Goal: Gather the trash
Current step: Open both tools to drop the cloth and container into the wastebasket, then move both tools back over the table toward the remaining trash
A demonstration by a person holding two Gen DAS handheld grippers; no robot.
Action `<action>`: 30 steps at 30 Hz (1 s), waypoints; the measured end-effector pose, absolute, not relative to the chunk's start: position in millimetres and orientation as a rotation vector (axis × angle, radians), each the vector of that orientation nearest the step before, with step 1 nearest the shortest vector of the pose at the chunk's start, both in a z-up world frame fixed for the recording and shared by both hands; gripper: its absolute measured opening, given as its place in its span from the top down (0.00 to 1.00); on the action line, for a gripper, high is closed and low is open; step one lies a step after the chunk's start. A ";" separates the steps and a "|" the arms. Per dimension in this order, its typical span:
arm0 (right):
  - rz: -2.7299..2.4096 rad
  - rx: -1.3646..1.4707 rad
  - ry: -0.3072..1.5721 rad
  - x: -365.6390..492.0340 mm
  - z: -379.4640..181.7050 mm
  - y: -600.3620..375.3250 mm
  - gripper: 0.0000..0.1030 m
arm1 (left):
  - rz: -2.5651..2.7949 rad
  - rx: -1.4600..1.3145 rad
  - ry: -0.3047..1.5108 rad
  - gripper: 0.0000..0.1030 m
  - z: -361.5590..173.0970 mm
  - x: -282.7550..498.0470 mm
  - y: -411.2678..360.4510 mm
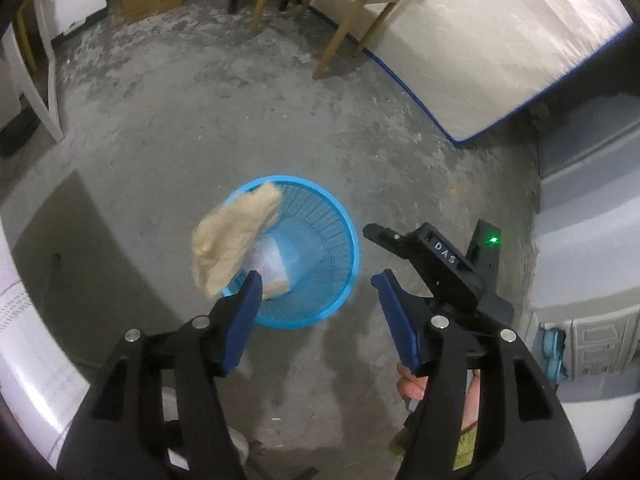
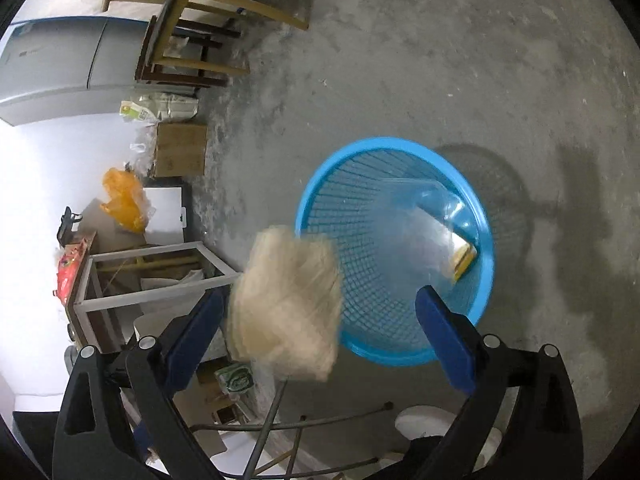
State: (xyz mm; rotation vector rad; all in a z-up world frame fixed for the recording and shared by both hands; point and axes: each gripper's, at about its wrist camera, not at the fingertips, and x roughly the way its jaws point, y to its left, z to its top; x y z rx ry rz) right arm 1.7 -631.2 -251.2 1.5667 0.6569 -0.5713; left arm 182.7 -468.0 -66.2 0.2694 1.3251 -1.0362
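A blue mesh basket point(image 1: 320, 292) stands on the concrete floor and holds a clear plastic wrapper point(image 1: 274, 264); it also shows in the right wrist view point(image 2: 348, 200) with the wrapper point(image 2: 432, 220) and a yellow scrap point(image 2: 464, 260) inside. A crumpled beige wad of paper point(image 1: 228, 236) is in mid-air over the basket's rim, motion-blurred point(image 2: 288, 304), touching neither gripper. My left gripper point(image 1: 318, 300) is open and empty above the basket. My right gripper point(image 2: 320, 320) is open, with the wad between its spread fingers; its body point(image 1: 440, 264) shows right of the basket.
A white mattress point(image 1: 480, 40) leans at the back right, wooden chair legs point(image 1: 332, 40) before it. A cardboard box point(image 2: 180, 148), an orange bag point(image 2: 124, 200), a white-framed table point(image 2: 152, 280) and a grey fridge point(image 2: 52, 72) stand around. A metal wire frame point(image 2: 280, 432) is below.
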 end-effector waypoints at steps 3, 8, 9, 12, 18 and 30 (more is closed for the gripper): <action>-0.579 1.542 0.650 -9.6 -246.8 -624.3 0.09 | -1.060 0.280 1.293 0.43 -51.0 178.3 -458.0; -0.589 1.487 0.615 -32.0 -221.4 -610.4 0.09 | -1.111 0.263 1.234 0.42 -21.0 173.1 -434.1; -0.590 1.468 0.610 -36.2 -214.3 -606.9 0.09 | -1.117 0.262 1.223 0.42 -16.3 172.8 -430.9; -0.584 1.409 0.599 -44.0 -190.4 -594.8 0.09 | -1.141 0.253 1.175 0.38 8.6 167.4 -406.3; -0.524 1.240 0.612 -39.3 -135.2 -564.1 0.09 | -1.134 0.205 1.067 0.28 53.0 158.8 -339.1; -0.191 0.921 0.736 14.0 -29.8 -450.2 0.09 | -0.870 0.027 0.859 0.20 77.1 129.8 -99.0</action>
